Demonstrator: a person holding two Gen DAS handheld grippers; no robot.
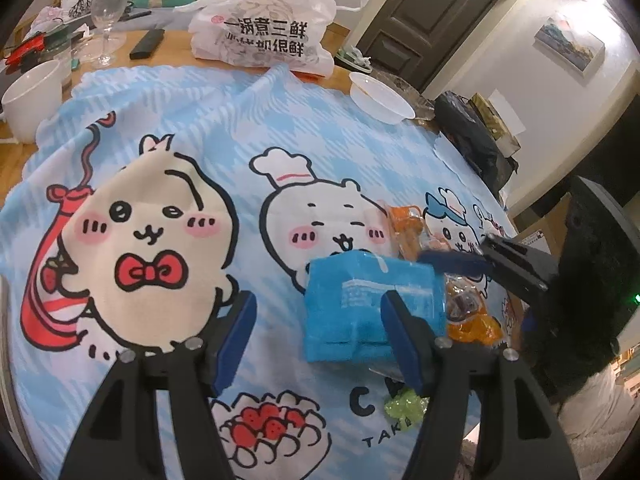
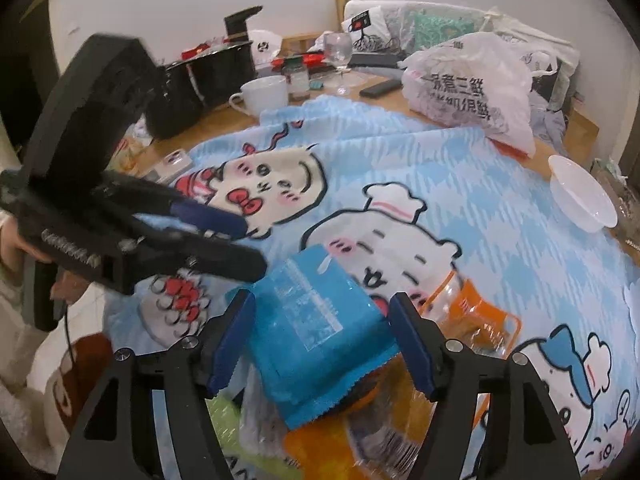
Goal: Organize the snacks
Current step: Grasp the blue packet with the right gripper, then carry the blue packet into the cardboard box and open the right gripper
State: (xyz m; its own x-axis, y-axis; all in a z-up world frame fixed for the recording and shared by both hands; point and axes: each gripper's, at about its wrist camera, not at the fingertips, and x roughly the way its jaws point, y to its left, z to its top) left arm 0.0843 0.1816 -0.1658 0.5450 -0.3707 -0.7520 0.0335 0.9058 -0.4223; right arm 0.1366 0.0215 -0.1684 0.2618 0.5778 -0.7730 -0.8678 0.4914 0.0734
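A blue snack packet (image 1: 360,304) (image 2: 320,332) lies on top of a small pile of snacks on the cartoon tablecloth (image 1: 224,128). Orange-and-clear packets (image 1: 472,320) (image 2: 472,316) lie under and beside it. A green packet (image 1: 404,404) (image 2: 228,424) peeks out at the near edge. My left gripper (image 1: 320,344) is open and empty, its right finger over the blue packet's edge. My right gripper (image 2: 324,344) is open, its fingers either side of the blue packet. Each gripper shows in the other's view, the right one (image 1: 452,262) and the left one (image 2: 236,244).
A white plastic bag with black print (image 1: 264,36) (image 2: 472,92), a white bowl (image 1: 380,96) (image 2: 580,196), a white mug (image 1: 32,100) (image 2: 264,96), a wine glass (image 1: 106,20) (image 2: 338,56) and a black remote (image 1: 147,44) stand around the cloth's far edge.
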